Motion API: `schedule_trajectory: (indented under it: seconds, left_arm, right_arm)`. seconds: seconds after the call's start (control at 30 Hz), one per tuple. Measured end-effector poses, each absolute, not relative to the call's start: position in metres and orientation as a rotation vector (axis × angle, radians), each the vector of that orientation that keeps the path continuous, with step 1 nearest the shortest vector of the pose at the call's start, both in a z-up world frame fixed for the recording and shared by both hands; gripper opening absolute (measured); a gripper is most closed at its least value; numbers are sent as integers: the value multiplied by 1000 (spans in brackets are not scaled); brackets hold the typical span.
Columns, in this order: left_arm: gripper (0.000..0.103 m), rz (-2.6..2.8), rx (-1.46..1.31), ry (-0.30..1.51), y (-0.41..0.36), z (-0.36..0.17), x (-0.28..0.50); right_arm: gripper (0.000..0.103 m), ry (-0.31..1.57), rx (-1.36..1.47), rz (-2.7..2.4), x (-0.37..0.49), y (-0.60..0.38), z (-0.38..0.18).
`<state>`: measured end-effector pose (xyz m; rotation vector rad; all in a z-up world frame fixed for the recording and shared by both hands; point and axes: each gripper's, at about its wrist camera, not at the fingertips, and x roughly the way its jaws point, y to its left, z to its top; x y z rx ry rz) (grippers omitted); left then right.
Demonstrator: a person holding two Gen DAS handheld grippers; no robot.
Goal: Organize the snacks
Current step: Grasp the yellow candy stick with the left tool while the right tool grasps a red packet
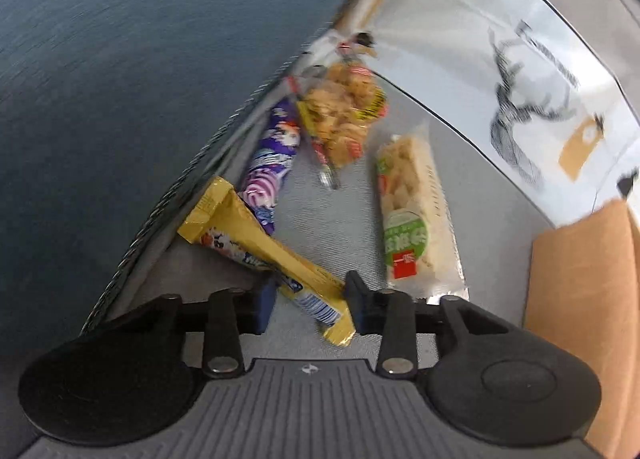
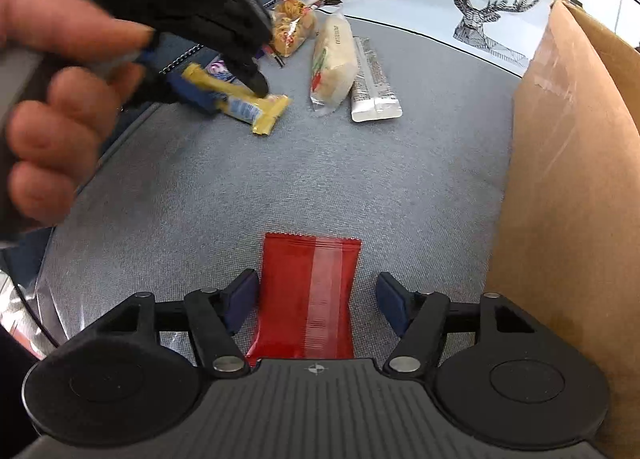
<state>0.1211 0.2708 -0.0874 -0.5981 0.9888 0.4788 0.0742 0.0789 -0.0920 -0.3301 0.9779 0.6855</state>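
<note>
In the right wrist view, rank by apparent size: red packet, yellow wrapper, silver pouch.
1. red packet, largest, but it is nearest the camera, so partly unsure.
2 and 3. yellow wrapper and silver pouch look alike; the left tool hides part of the wrapper.

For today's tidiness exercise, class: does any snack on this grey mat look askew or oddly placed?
Yes. The yellow wrapper bar lies propped at a slant on the purple swirl-print packet at the mat's edge, between the left claw's pads. The other snacks lie scattered at mixed angles; nothing looks spilled or torn.
</note>
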Motion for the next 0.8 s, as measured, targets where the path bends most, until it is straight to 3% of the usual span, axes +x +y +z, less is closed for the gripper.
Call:
schedule_trajectory:
  seconds: [0.17, 0.4, 0.57, 0.63, 0.7, 0.8]
  left_arm:
    - [10, 404, -433, 978, 256, -78, 116]
    - [7, 264, -456, 966, 256, -58, 75]
    - [10, 244, -446, 1059, 255, -66, 62]
    - [18, 271, -446, 1035, 256, -64, 63]
    - [39, 282, -501, 1019, 258, -65, 63]
    - [39, 332, -515, 1057, 258, -72, 71]
  right_arm:
    - [53, 971, -333, 709, 73, 77, -90]
    - [45, 967, -314, 719, 66, 76, -88]
    - [46, 976, -309, 718, 65, 76, -87]
    - [50, 986, -298, 716, 66, 76, -86]
    - [50, 987, -291, 717, 67, 77, -86]
    - [51, 991, -287, 715, 68, 76, -87]
